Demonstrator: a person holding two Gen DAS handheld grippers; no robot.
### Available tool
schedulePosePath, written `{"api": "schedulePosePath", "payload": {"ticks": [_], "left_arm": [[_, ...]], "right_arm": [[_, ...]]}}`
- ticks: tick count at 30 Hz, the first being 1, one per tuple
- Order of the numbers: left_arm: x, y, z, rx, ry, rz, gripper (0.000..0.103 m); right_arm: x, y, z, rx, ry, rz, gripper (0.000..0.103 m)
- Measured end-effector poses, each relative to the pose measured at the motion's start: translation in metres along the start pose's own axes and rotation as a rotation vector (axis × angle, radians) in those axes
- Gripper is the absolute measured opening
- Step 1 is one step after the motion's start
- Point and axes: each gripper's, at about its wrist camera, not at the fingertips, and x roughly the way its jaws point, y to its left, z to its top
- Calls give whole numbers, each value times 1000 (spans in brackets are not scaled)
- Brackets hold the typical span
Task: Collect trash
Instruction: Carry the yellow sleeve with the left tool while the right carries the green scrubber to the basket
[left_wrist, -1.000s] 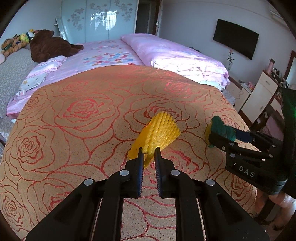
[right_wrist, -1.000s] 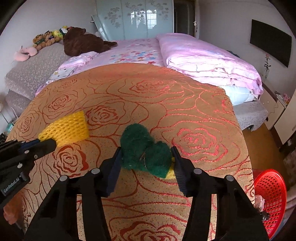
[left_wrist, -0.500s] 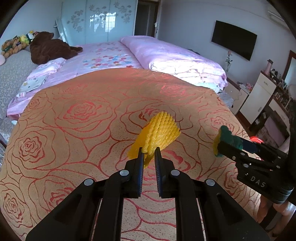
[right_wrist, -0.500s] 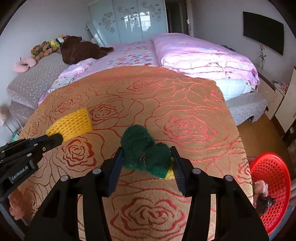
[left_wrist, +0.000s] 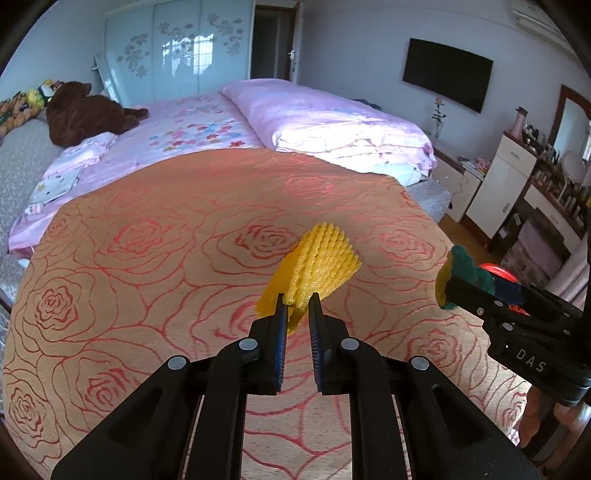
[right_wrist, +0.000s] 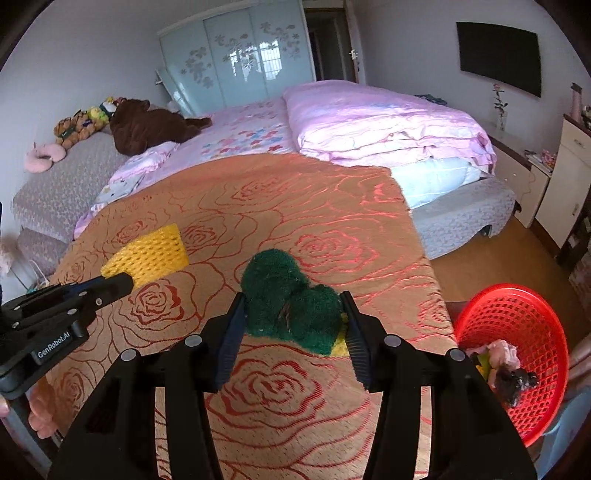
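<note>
The yellow foam net (left_wrist: 320, 266) is pinched between the nearly closed fingers of our left gripper (left_wrist: 295, 304), and it sticks out past the tips. Our right gripper (right_wrist: 293, 314) squeezes the green scrub sponge (right_wrist: 290, 302), folded between its half-open fingers. The red basket (right_wrist: 517, 325) sits low to its right, with some trash inside.

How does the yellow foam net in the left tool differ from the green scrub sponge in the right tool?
The yellow ribbed foam net sleeve is thin and flattened, so the left tool is nearly shut on one end of it. The dark green scrub sponge with a yellow underside is bulky and squeezed into two lobes, so the right tool stays wide. The net is open mesh; the sponge is dense fuzz. Both are held above the rose-patterned orange bedspread.
</note>
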Motion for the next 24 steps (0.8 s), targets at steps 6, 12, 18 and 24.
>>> {"api": "schedulePosePath", "payload": {"ticks": [6, 12, 18, 24], "left_arm": [[1, -19, 2, 30, 0, -16, 11], [1, -39, 5, 62, -4, -30, 11], [0, -52, 7, 87, -10, -45, 11], [0, -65, 10, 109, -9, -56, 11]], "right_arm": [[-14, -16, -2, 38, -24, -19, 49], [-28, -33, -3, 68, -47, -40, 49], [-39, -46, -5, 87, -63, -65, 49], [-49, -57, -4, 94, -78, -84, 49]]}}
